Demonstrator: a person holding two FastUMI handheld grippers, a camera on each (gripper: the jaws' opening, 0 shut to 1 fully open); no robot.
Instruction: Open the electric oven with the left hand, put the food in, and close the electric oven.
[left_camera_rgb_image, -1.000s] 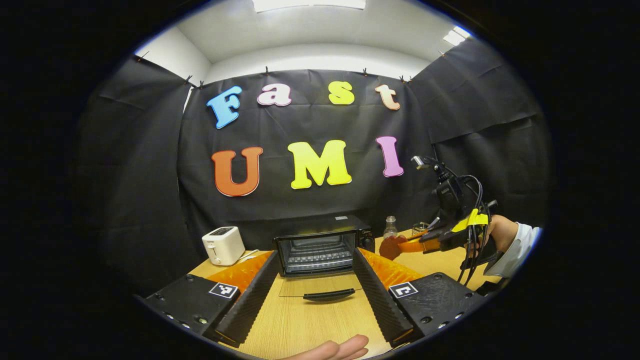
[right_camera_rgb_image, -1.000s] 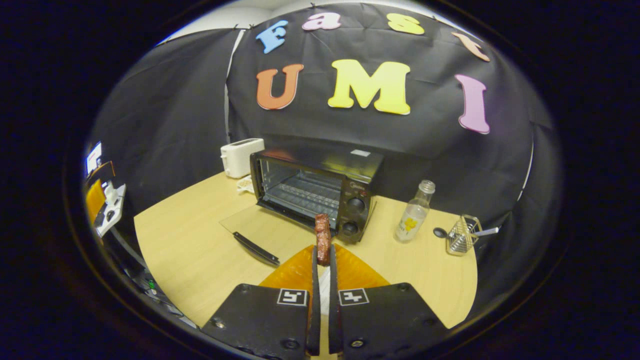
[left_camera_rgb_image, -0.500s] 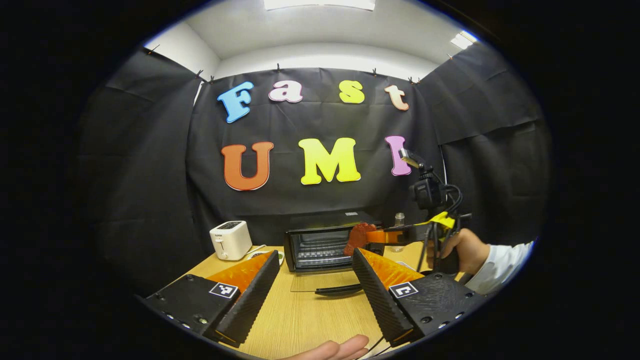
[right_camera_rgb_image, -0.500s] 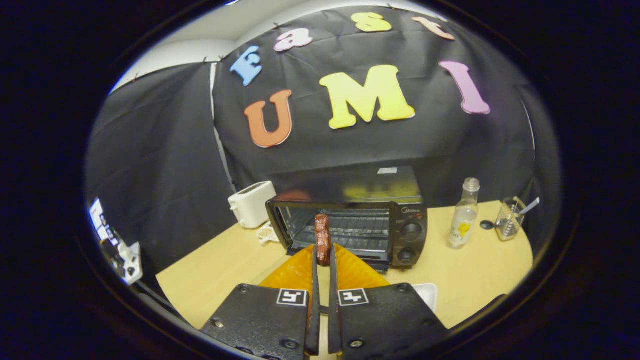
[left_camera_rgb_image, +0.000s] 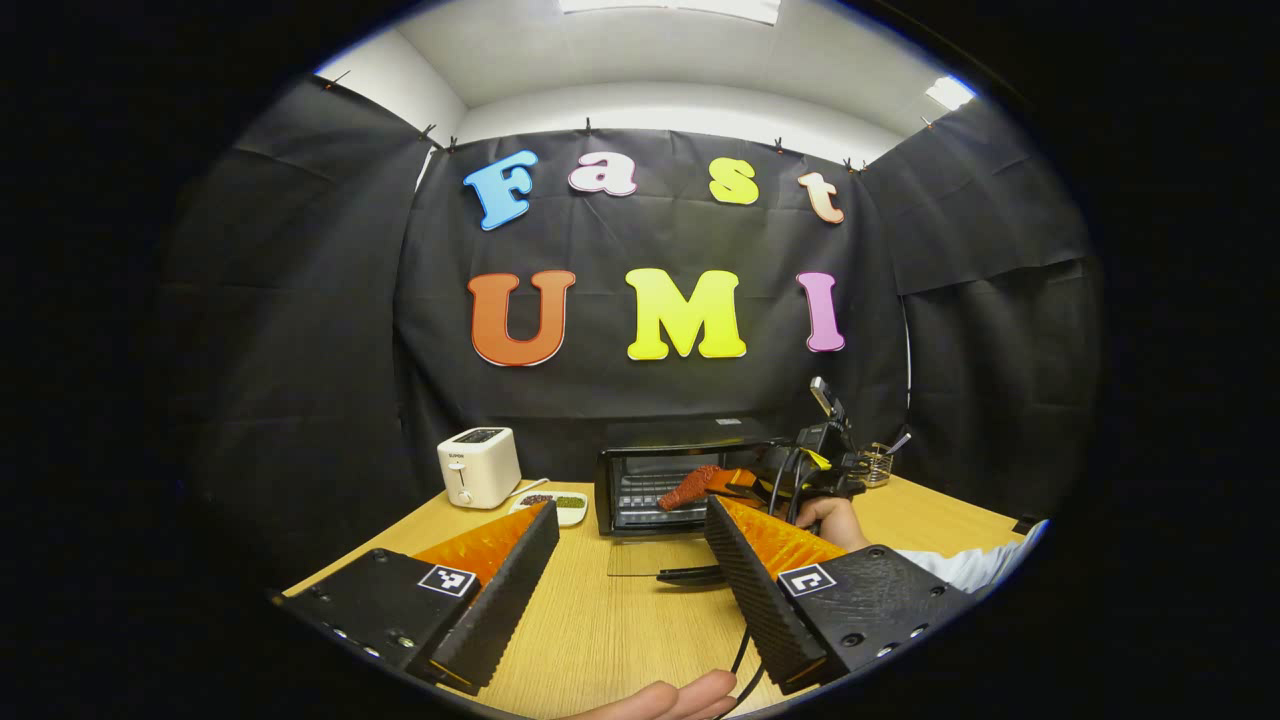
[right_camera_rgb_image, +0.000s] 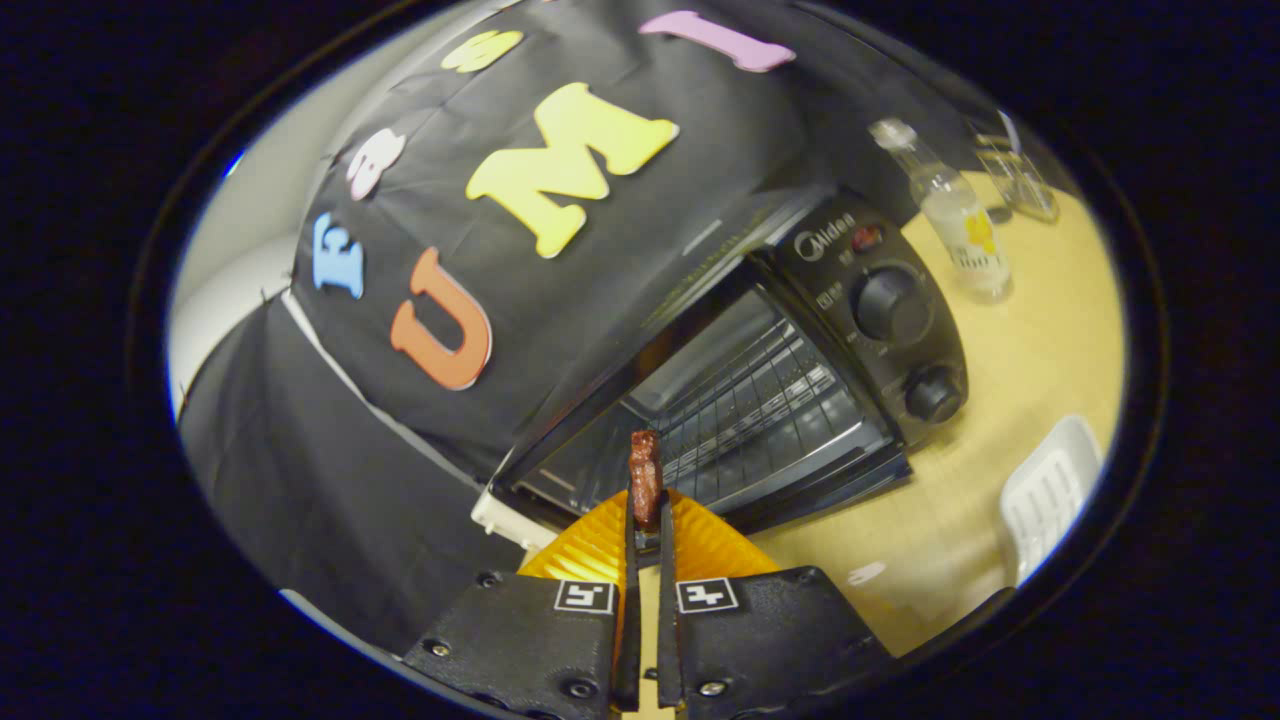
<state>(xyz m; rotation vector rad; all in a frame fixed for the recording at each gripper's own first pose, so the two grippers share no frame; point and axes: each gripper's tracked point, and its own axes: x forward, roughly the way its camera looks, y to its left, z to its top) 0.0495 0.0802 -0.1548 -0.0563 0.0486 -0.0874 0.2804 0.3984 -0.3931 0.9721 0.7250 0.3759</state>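
Right tongs (right_camera_rgb_image: 645, 520) grip the food (right_camera_rgb_image: 644, 476) at the oven (right_camera_rgb_image: 760, 390) mouth — best kept level over the rack; left tongs (left_camera_rgb_image: 625, 560) hang released.

Oven control panel (right_camera_rgb_image: 880, 300): a pale brand word with a round logo (right_camera_rgb_image: 830, 238) stood above the knobs, up and to the right of the right gripper (right_camera_rgb_image: 645, 500); small icons beside the knobs were too small to read.
Right gripper's body: two square black-and-white coded markers (right_camera_rgb_image: 584, 596), no letters.
Left gripper (left_camera_rgb_image: 630, 508): a coded marker (left_camera_rgb_image: 447, 579) on each side.
Toaster (left_camera_rgb_image: 479, 467), left of the left gripper: a tiny front mark, unreadable.
Bottle (right_camera_rgb_image: 955, 215): its yellow print was blurred.
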